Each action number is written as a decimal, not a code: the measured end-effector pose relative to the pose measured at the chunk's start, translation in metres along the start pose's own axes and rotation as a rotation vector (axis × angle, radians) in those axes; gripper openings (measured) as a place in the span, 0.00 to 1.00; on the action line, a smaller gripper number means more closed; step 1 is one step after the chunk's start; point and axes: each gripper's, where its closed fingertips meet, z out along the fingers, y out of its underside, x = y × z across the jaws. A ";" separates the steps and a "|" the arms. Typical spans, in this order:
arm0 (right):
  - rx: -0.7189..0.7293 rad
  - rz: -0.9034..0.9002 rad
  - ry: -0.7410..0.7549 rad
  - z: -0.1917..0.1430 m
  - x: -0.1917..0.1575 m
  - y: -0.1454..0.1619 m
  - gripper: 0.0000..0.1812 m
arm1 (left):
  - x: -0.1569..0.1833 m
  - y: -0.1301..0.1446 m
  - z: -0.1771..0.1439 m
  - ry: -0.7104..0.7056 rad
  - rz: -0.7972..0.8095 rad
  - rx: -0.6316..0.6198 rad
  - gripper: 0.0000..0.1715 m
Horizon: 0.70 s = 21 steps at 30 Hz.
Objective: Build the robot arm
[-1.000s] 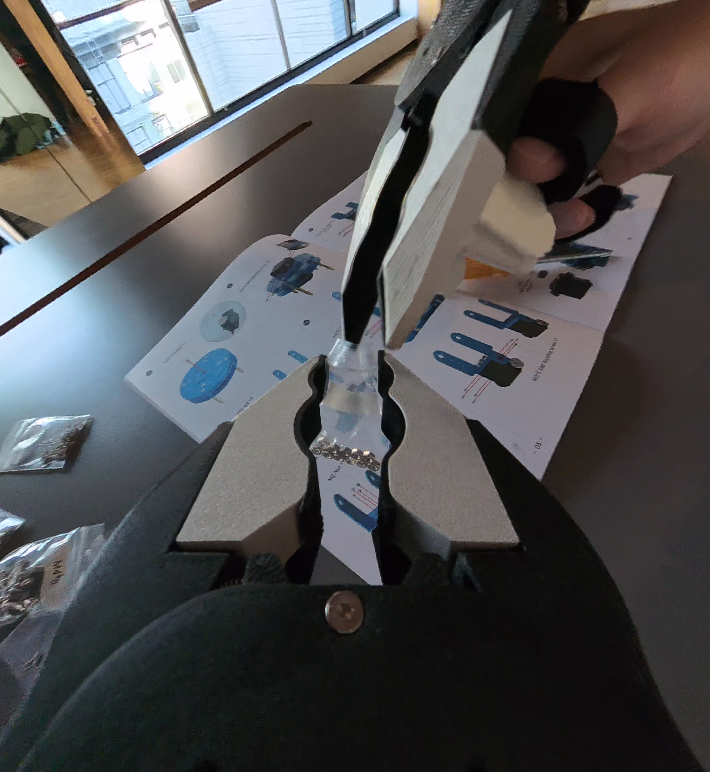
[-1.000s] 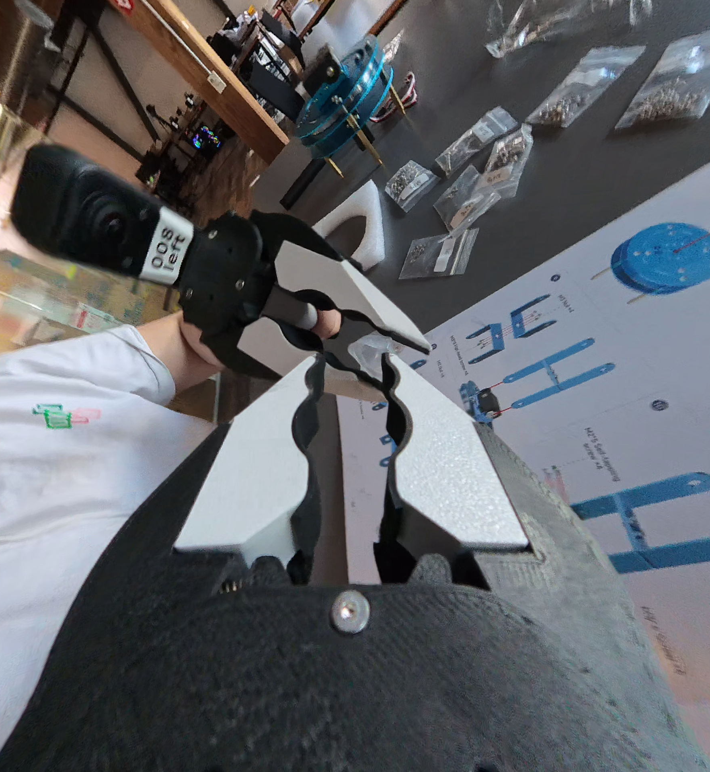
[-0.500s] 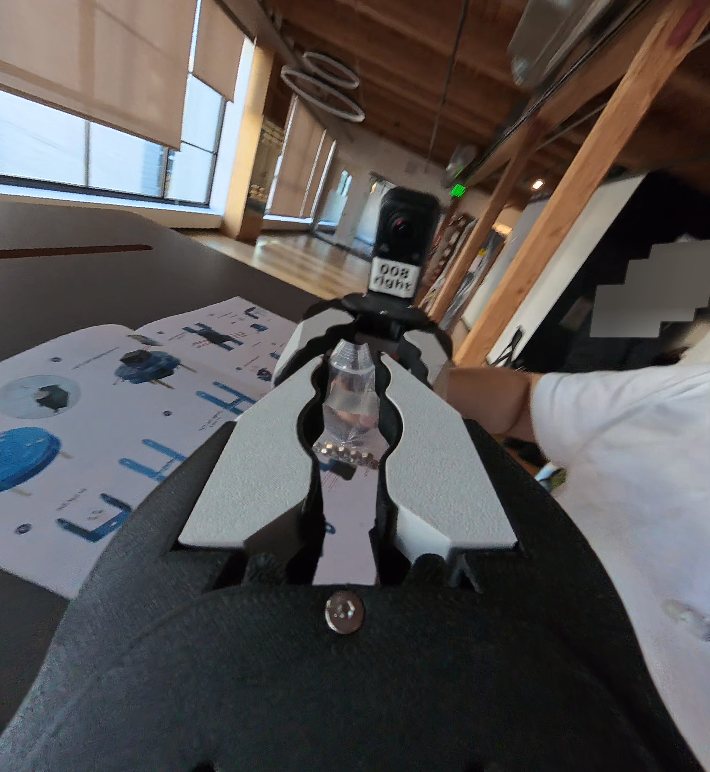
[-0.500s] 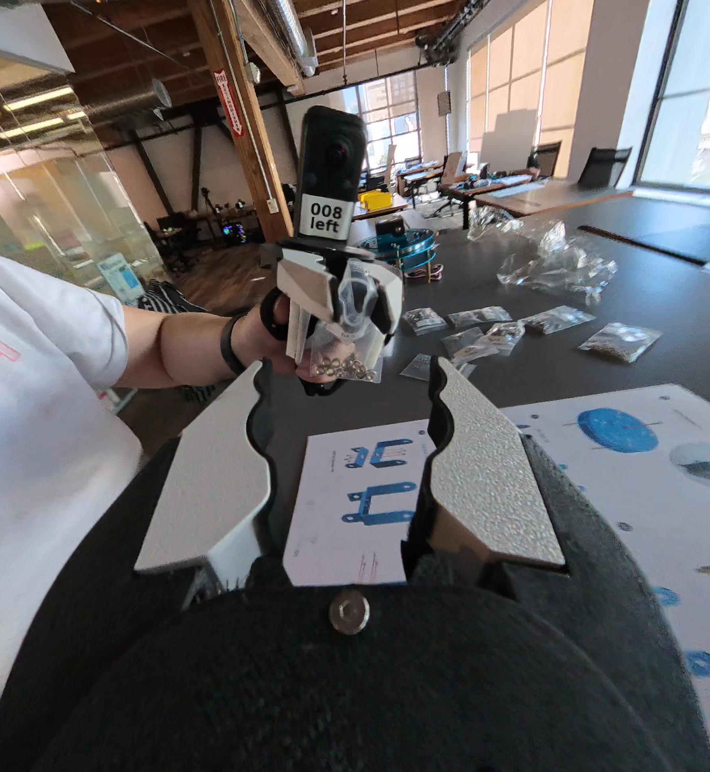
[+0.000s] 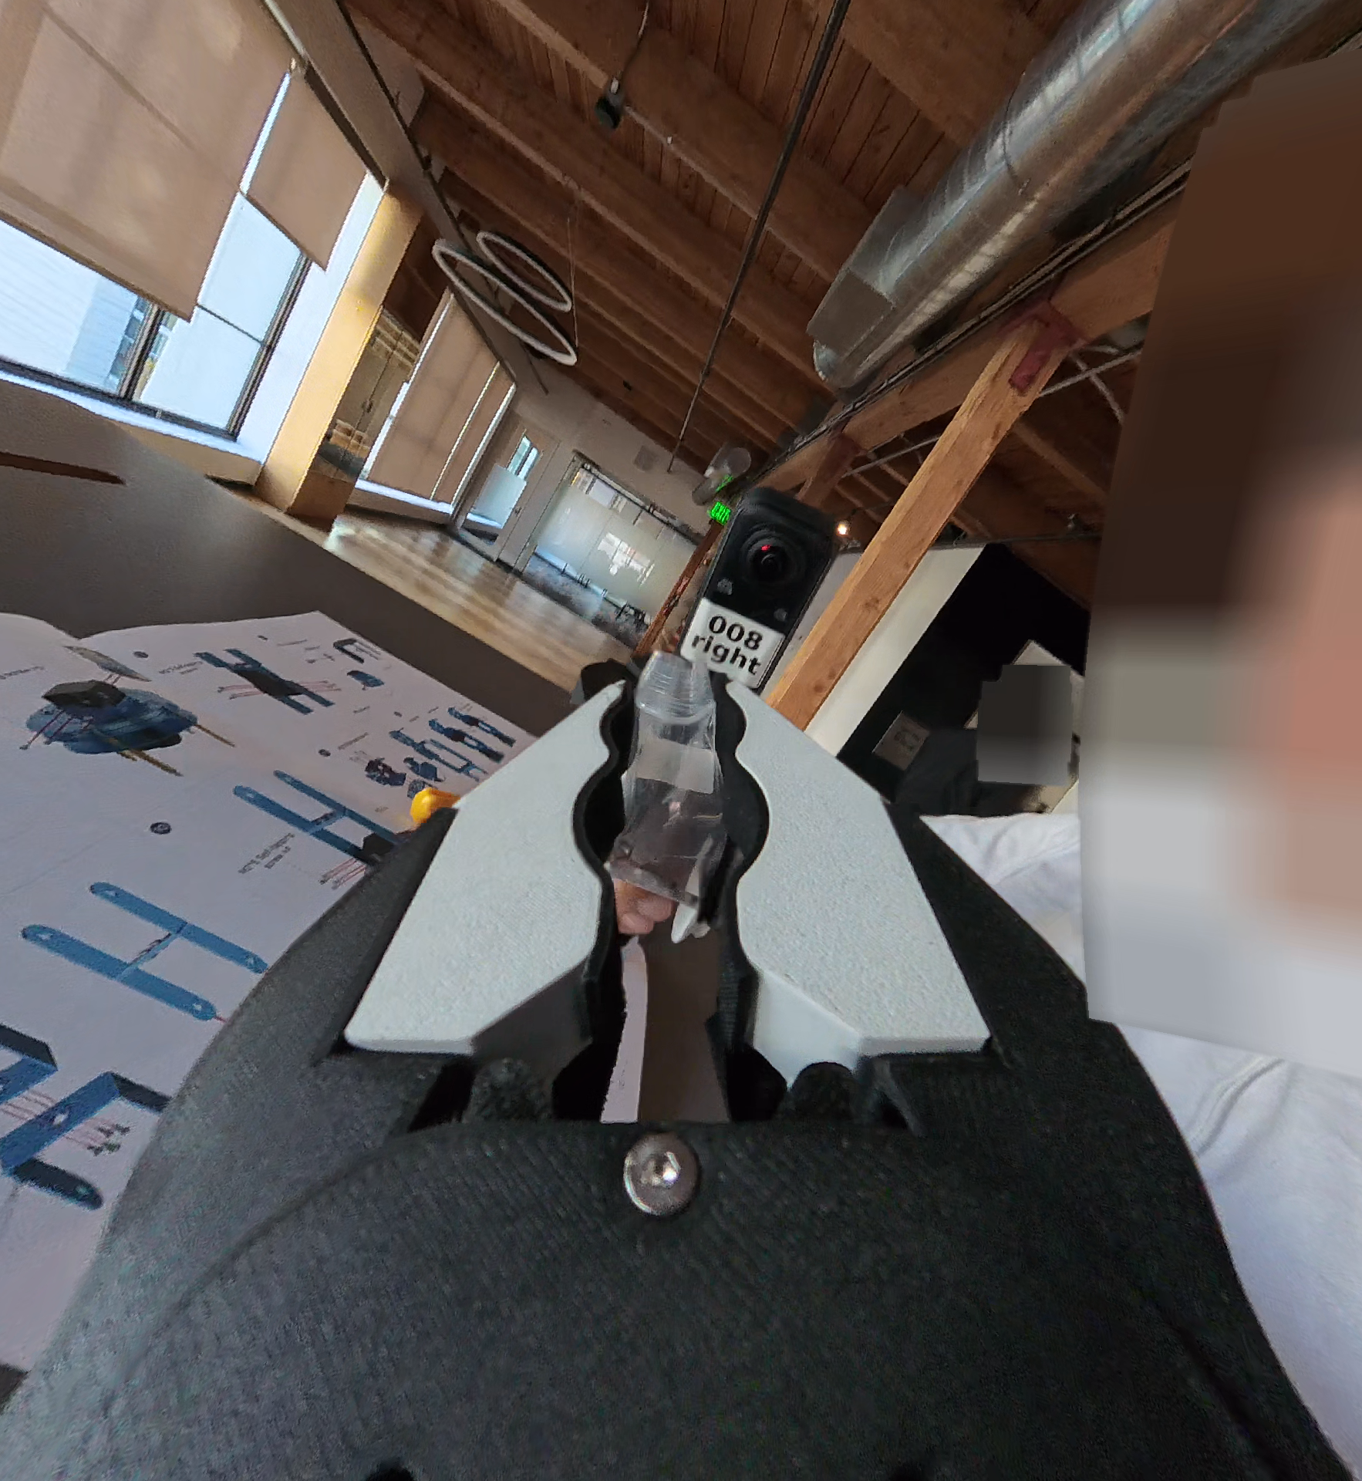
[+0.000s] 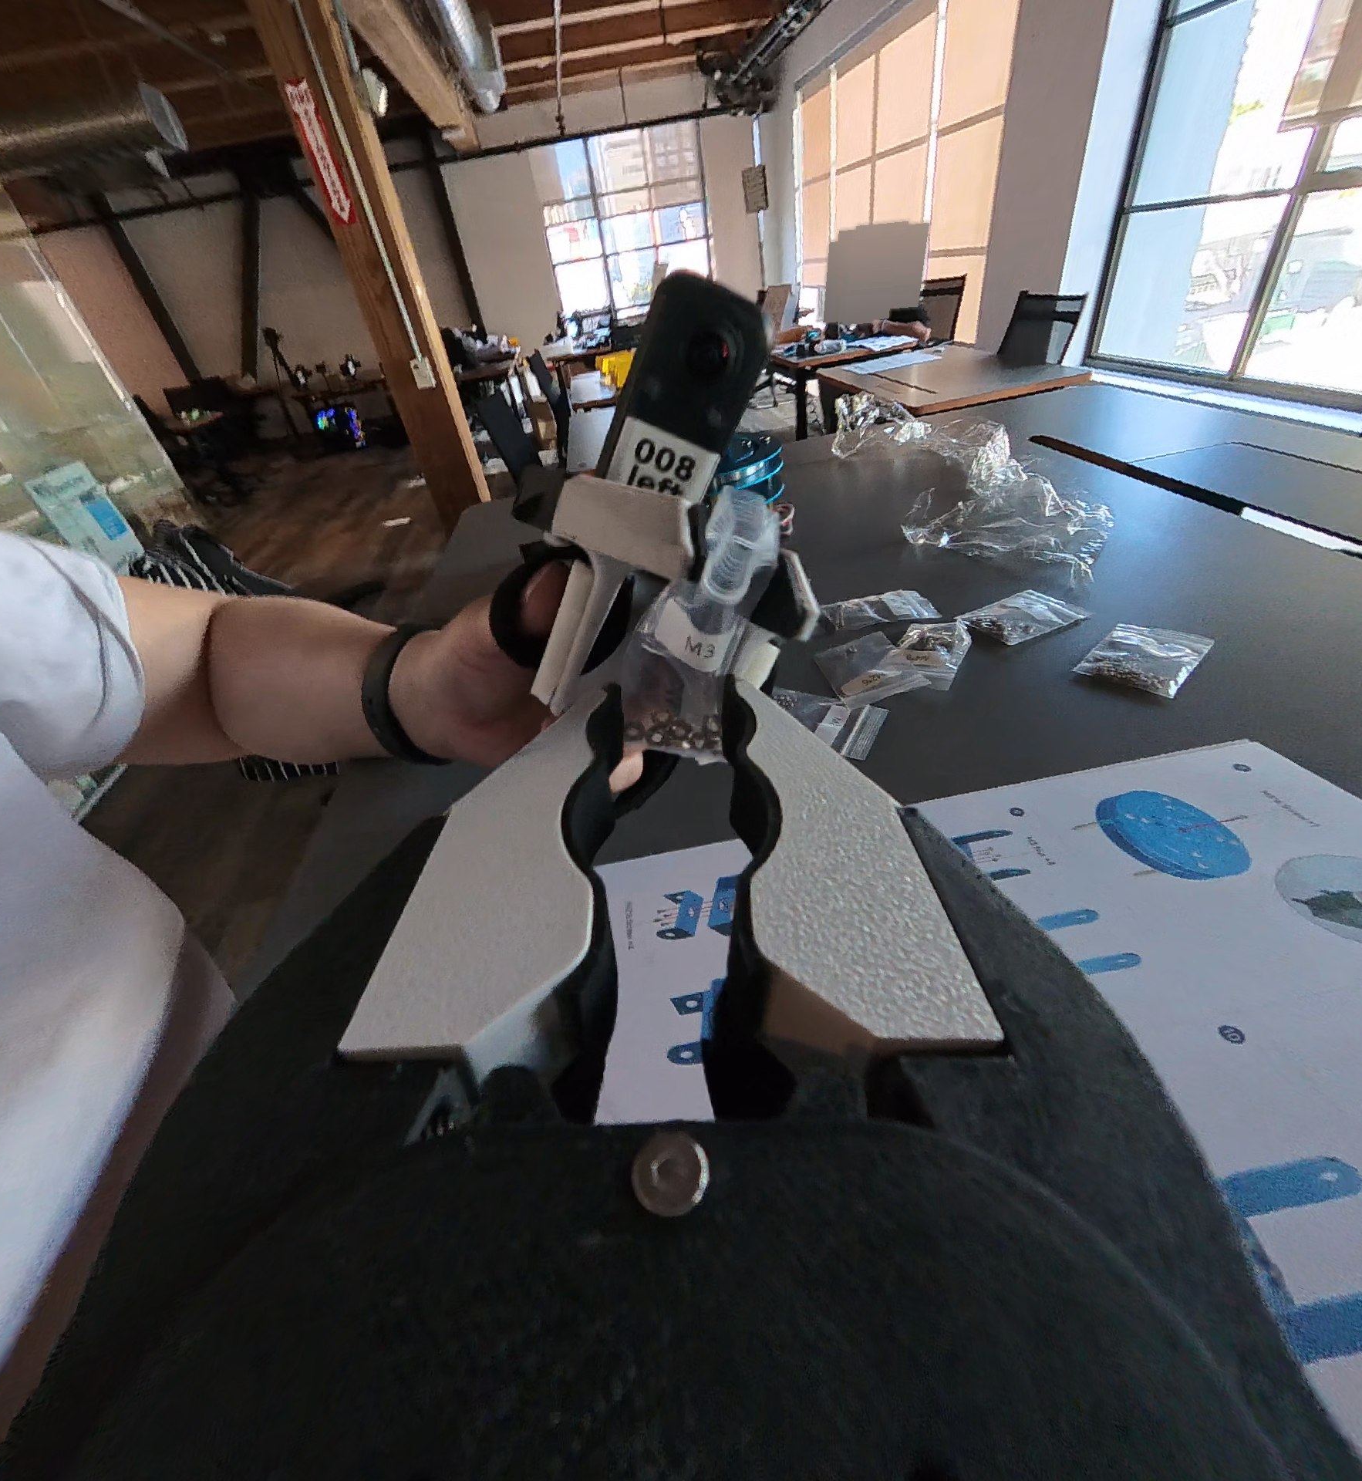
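Note:
My left gripper (image 5: 674, 697) is shut on a small clear bag (image 5: 670, 769) of little metal nuts and holds it up in the air. In the right wrist view the bag (image 6: 694, 641) hangs from the left gripper (image 6: 662, 553), its white label facing me and the nuts piled at its bottom. My right gripper (image 6: 674, 701) faces the left one, and its jaws have come in on the bag's lower end, with the nuts between the fingertips. In the left wrist view only the right gripper's camera (image 5: 766, 593) shows behind the bag.
An open white instruction booklet (image 6: 1142, 922) with blue part drawings lies on the dark table (image 6: 1263, 577) below both grippers. It also shows in the left wrist view (image 5: 181, 801). Several small bags of hardware (image 6: 1142, 657), crumpled clear wrap (image 6: 998, 505) and a blue round assembly (image 6: 750, 473) lie farther back. Tip to tip, the grippers are about 5 cm apart.
Both grippers rose from the booklet and turned to face each other. The right gripper let go of the bag's top, opened wide, then closed in on the bag's lower end.

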 end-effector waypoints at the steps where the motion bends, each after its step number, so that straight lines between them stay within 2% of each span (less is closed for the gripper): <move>1: 0.014 0.030 0.006 -0.001 0.001 -0.002 0.12 | 0.000 -0.002 -0.001 0.004 -0.002 0.015 0.10; 7: 0.096 0.175 -0.034 -0.001 0.001 -0.007 0.10 | 0.000 -0.008 -0.003 0.019 -0.001 0.070 0.09; 13: 0.211 0.092 0.009 -0.015 0.005 -0.026 0.12 | 0.001 -0.011 -0.003 0.012 0.025 0.079 0.08; 18: 0.181 0.096 -0.008 -0.013 0.003 -0.025 0.15 | -0.001 -0.004 0.000 -0.009 0.063 0.037 0.08; 21: 0.165 0.088 0.012 -0.014 0.005 -0.023 0.09 | 0.000 0.001 0.003 -0.016 0.089 0.010 0.07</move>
